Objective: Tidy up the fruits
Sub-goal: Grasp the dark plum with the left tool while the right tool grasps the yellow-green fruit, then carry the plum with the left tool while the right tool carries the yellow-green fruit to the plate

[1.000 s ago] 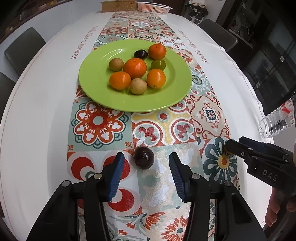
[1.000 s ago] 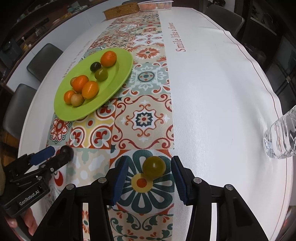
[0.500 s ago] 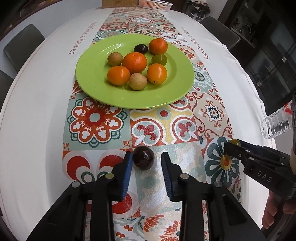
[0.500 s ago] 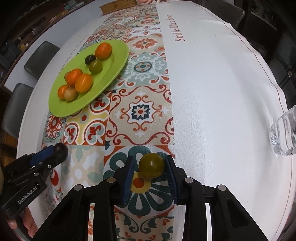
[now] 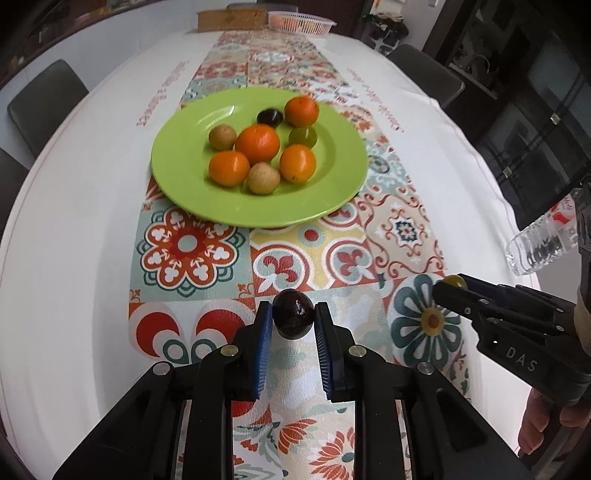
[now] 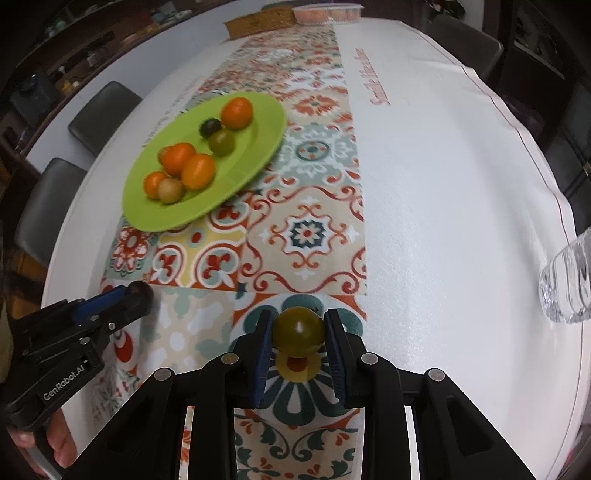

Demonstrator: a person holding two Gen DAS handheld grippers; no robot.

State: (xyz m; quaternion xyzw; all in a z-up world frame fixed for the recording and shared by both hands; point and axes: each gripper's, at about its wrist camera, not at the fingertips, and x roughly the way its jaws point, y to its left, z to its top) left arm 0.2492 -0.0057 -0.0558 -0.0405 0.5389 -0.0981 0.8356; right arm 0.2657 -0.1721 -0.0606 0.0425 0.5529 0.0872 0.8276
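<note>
My left gripper (image 5: 293, 319) is shut on a dark purple fruit (image 5: 293, 313) just above the patterned runner. My right gripper (image 6: 298, 332) is shut on an olive-green fruit (image 6: 298, 329) over a flower tile. Each gripper also shows in the other's view: the right gripper (image 5: 448, 286) at the right with the green fruit (image 5: 455, 281) at its tip, the left gripper (image 6: 135, 295) at the left edge. A lime-green plate (image 5: 184, 177) farther up the runner holds several oranges, two tan fruits, a green one and a dark one; the same plate (image 6: 147, 218) appears in the right wrist view.
A clear plastic water bottle (image 5: 543, 240) lies at the table's right edge, also seen as the bottle (image 6: 565, 284) in the right wrist view. A pink basket (image 5: 301, 22) and a brown box (image 5: 231, 18) stand at the far end. Dark chairs (image 5: 44, 99) surround the table.
Both pairs of jaws closed, the left onto the dark purple fruit, the right onto the olive-green fruit. Neither hand shifted much.
</note>
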